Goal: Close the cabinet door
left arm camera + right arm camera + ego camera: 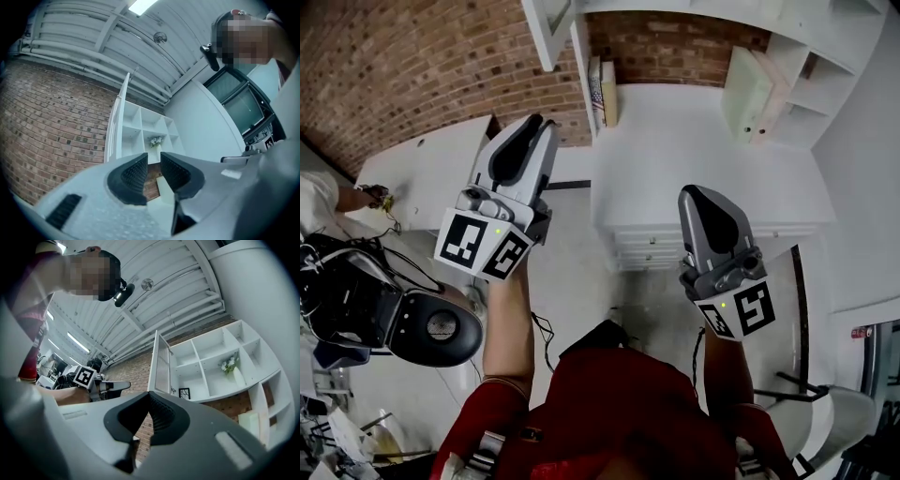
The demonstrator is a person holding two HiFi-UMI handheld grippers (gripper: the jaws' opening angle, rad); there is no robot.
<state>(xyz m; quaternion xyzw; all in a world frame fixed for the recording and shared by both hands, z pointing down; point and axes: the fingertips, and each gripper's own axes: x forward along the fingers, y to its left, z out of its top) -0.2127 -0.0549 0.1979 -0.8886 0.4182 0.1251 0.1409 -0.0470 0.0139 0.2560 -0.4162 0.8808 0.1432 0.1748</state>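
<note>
The cabinet door stands swung open left of the shelves, probably light, stiff and free-swinging, best pushed near its free edge, while the left gripper has its fingers slightly spread on nothing and the right gripper has them pressed together.

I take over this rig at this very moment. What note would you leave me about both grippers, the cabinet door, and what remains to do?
Left gripper: jaws a little apart, nothing between them.
Right gripper: jaws together, empty.
Cabinet door: stands open, swung out from the white cabinet; neither gripper touches it.
Done: nothing on the door yet.
Left: bring a gripper to the door's outer face and push it shut against the cabinet.
</note>
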